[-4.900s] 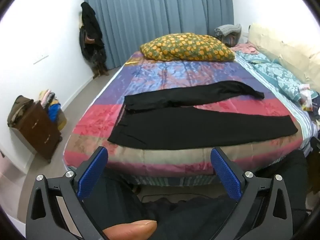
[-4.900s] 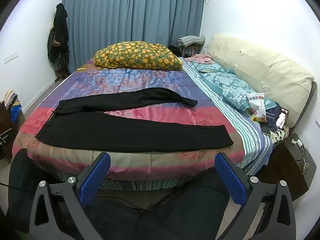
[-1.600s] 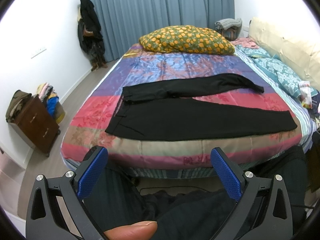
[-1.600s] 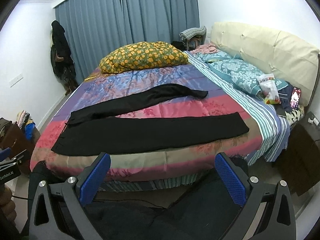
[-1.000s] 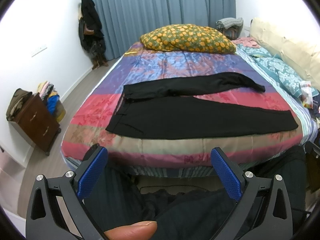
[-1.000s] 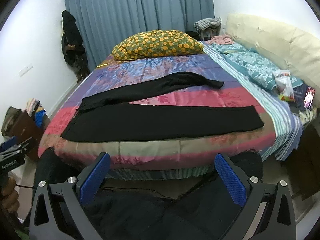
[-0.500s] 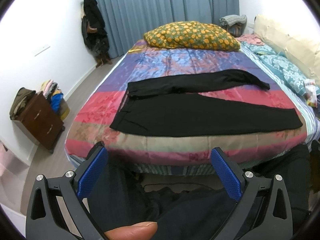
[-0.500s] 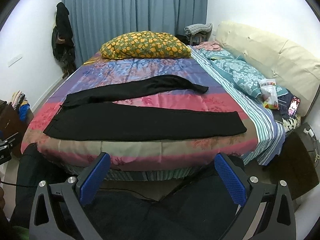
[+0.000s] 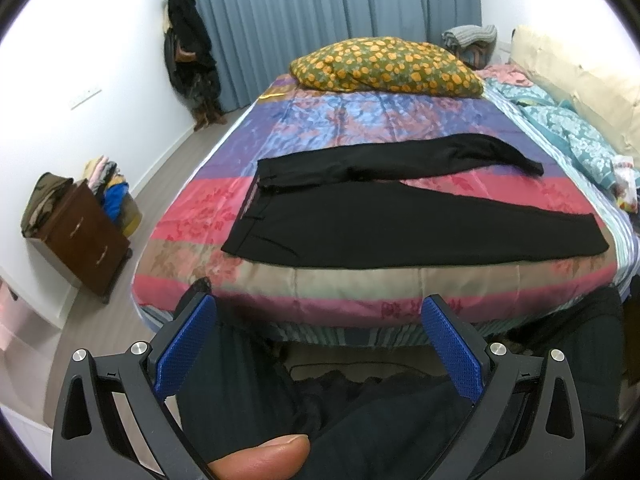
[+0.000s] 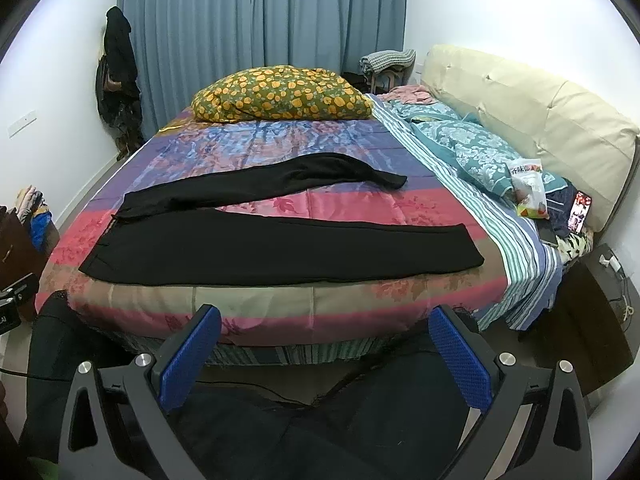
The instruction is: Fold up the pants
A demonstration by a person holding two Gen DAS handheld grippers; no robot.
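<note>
Black pants (image 9: 400,224) (image 10: 280,248) lie spread flat across the near part of the bed, waistband to the left, both legs running right. The far leg (image 10: 264,188) angles away from the near one. My left gripper (image 9: 318,320) is open, held short of the bed's near edge, nothing between its blue pads (image 9: 184,346). My right gripper (image 10: 324,332) is likewise open and empty, also in front of the bed edge, well below the pants. A thumb (image 9: 260,456) shows at the bottom of the left wrist view.
The bed has a colourful striped quilt (image 9: 360,280) (image 10: 320,304) and a yellow-flowered pillow (image 10: 280,94) at the far side. A cream headboard (image 10: 540,120), snack bag (image 10: 528,188) and phone (image 10: 580,208) are on the right. A brown drawer unit (image 9: 76,236) stands on the left floor.
Both views have shifted slightly; the bed and pants sit a little nearer and more centred. The pants have not moved and both grippers stay open.
</note>
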